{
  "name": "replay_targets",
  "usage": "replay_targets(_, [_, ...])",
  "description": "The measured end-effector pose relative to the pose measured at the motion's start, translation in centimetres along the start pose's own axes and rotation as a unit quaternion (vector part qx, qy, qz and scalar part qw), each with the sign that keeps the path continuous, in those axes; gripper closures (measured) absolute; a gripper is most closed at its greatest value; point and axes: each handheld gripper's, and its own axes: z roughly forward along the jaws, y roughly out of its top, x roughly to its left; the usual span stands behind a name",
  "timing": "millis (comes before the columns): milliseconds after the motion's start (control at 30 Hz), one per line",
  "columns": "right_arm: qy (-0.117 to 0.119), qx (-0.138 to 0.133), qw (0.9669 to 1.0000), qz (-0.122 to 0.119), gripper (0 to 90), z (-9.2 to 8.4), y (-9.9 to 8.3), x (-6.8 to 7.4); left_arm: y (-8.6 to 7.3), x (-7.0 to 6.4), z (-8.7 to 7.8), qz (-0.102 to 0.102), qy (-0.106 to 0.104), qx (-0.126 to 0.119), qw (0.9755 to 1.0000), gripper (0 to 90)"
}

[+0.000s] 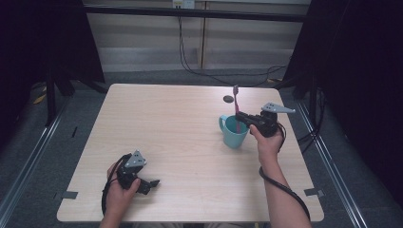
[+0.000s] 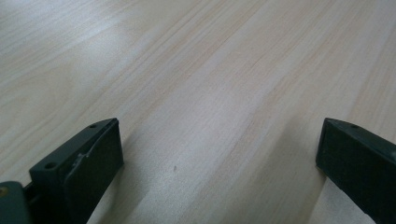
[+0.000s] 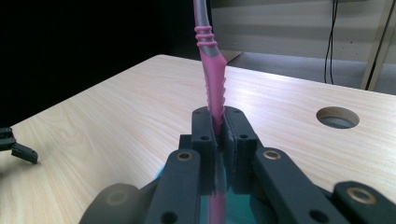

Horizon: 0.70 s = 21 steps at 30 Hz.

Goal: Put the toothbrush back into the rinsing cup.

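A pale wood-grain table [image 1: 180, 142] with rounded corners is seen. A teal mug [image 1: 234, 133] is stood on its right half. A round cable hole [image 1: 228, 99] is cut near the far edge, behind the mug. Grey tape tabs [image 1: 69, 194] are stuck at both near corners.

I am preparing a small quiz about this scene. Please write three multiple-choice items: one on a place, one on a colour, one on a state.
1. Where is the cup on the table?
A. near the right edge
B. at the near left corner
C. on the floor

2. What colour is the toothbrush handle?
A. yellow
B. pink
C. black

3. How are the left tongs?
A. shut on the cup
B. shut on a cloth
C. open over bare wood

Answers:
1 A, since the high view shows the cup beside the right tongs.
2 B, since the handle is pink between their jaws.
3 C, since the jaws stand wide apart.
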Motion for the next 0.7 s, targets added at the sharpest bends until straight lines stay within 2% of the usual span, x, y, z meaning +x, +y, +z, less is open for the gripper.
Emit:
replay_targets(200, [0.0, -0.002, 1.0, 0.0, 84.0, 0.3, -0.5, 0.1, 0.0, 0.0, 0.0, 0.001, 0.002, 0.0, 1.0, 0.3])
replay_targets(700, [-0.011, 0.016, 0.9998, 0.001, 83.8, 0.6, -1.2, 0.2, 0.0, -0.1, 0.0, -0.001, 0.0, -0.001, 1.0, 0.3])
